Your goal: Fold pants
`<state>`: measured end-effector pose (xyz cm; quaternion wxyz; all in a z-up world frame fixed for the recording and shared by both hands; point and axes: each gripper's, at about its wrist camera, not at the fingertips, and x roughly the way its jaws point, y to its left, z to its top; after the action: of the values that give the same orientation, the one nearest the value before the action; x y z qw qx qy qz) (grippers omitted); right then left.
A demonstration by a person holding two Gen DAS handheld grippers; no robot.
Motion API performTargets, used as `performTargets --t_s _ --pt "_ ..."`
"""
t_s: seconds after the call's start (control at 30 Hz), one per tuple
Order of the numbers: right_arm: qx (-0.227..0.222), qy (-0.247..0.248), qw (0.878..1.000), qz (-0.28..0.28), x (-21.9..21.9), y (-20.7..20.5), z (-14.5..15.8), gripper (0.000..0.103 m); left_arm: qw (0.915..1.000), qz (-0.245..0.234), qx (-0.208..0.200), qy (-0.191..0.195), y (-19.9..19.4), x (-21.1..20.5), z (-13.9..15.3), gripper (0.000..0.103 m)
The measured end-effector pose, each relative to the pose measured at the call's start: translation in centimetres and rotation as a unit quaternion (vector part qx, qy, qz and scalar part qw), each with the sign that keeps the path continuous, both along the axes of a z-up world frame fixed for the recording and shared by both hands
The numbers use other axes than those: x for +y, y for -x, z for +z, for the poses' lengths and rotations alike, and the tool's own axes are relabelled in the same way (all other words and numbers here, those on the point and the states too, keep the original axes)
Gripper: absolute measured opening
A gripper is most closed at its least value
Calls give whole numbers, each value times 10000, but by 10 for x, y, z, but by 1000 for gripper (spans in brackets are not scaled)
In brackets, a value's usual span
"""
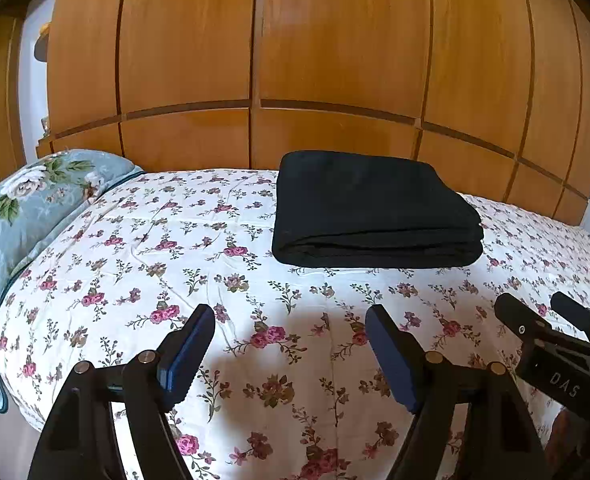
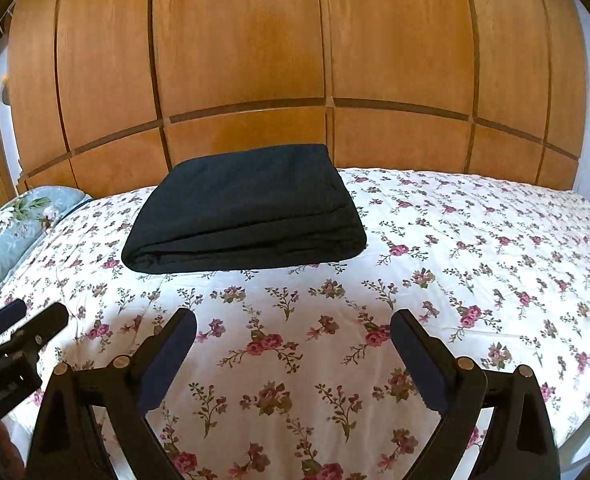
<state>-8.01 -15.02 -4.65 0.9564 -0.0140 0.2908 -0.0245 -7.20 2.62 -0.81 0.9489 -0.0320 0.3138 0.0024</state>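
One folded pants (image 1: 375, 208) bundle, long axis crosswise

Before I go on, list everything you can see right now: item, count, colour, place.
Folded pants: one, black, lying on the bedspread toward the wardrobe side, untouched.
Bedspread: one, white with pink flowers, covering the bed.
Pillow: one, pale blue floral, at the bed's left end.
Wardrobe: one, brown wood panels, behind the bed.
Left tongs: one, black with blue pads, open, above the bed's near edge.
Right tongs: one, black with blue pads, open, beside the left.
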Motion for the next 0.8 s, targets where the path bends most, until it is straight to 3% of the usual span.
performTargets --t_s 0.4,0.8 --pt "-95 -19 9999 47 1 6 6 98 9993 -191 -58 -303 6 -14 7 72" --pt "-70 -29 10000 60 3 6 5 98 9999 -23 78 -91 2 -2 5 72"
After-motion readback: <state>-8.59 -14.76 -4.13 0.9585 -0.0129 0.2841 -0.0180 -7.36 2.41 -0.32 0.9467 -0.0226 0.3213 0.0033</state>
